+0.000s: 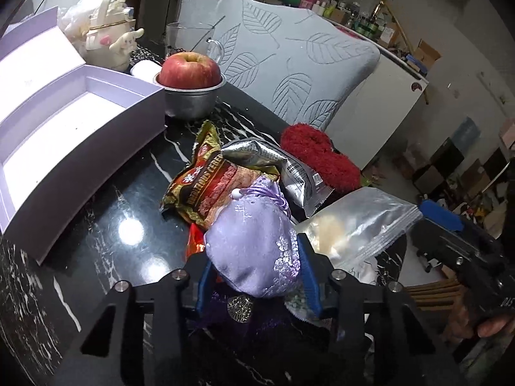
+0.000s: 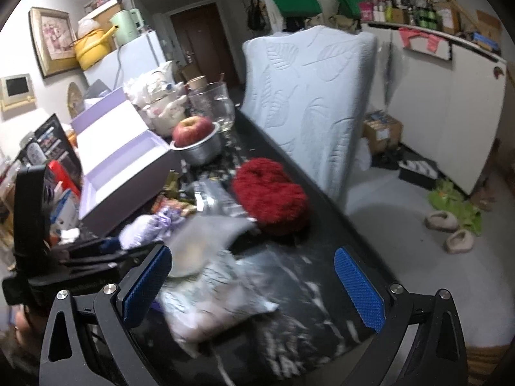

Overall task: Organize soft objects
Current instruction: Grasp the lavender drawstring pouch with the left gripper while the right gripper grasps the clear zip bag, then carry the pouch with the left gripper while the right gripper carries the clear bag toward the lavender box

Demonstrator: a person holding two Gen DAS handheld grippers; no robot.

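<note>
My left gripper (image 1: 254, 276) is shut on a lilac satin drawstring pouch (image 1: 251, 244), its blue pads pressing both sides; the same pouch (image 2: 145, 225) shows at the left of the right wrist view. Under and beyond the pouch lies a heap of snack packets (image 1: 206, 189) and a silver foil pack (image 1: 289, 167). A red fuzzy heart-shaped cushion (image 1: 318, 157) (image 2: 270, 193) rests near the table's right edge. My right gripper (image 2: 254, 286) stands open above a clear zip bag (image 2: 209, 276) (image 1: 357, 228) on the black marble table (image 2: 315, 292), touching nothing.
An open lilac gift box (image 1: 70, 122) (image 2: 119, 157) stands at the left. Behind it sit an apple in a metal bowl (image 1: 190, 87) (image 2: 196, 138), a glass mug (image 1: 190, 38), a plush toy (image 1: 109, 32). A chair's quilted grey back (image 1: 289, 64) (image 2: 309, 103) rises past the far edge.
</note>
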